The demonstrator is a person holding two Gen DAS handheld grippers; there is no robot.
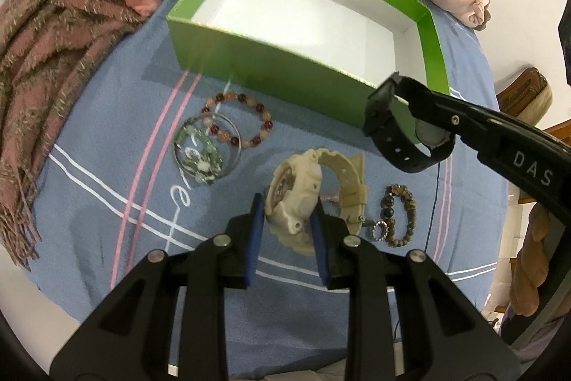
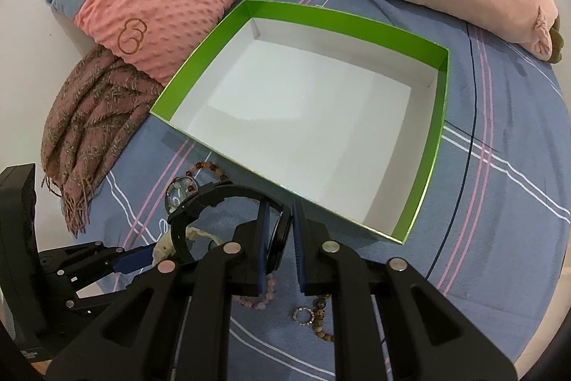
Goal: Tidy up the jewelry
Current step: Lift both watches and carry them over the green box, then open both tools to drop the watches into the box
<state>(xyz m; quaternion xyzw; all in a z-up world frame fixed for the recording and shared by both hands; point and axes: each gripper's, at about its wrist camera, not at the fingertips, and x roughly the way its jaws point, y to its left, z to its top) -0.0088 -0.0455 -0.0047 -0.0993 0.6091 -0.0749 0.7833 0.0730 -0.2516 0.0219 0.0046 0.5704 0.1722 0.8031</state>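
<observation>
Two watches, four bracelets and one small ring (image 1: pixel 380 230) lie by one green box (image 1: pixel 249 59). The left gripper (image 1: pixel 287 216) clamps the cream watch (image 1: pixel 296 199) on the bedsheet (image 1: pixel 107 202); the right gripper (image 2: pixel 280 231) grips the black watch (image 2: pixel 221 209), raised beside the box's near wall.

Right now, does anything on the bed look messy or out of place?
Mostly the tangle left of the cream watch: a green bead bracelet lies across a metal bangle, overlapping the red bead bracelet.
</observation>
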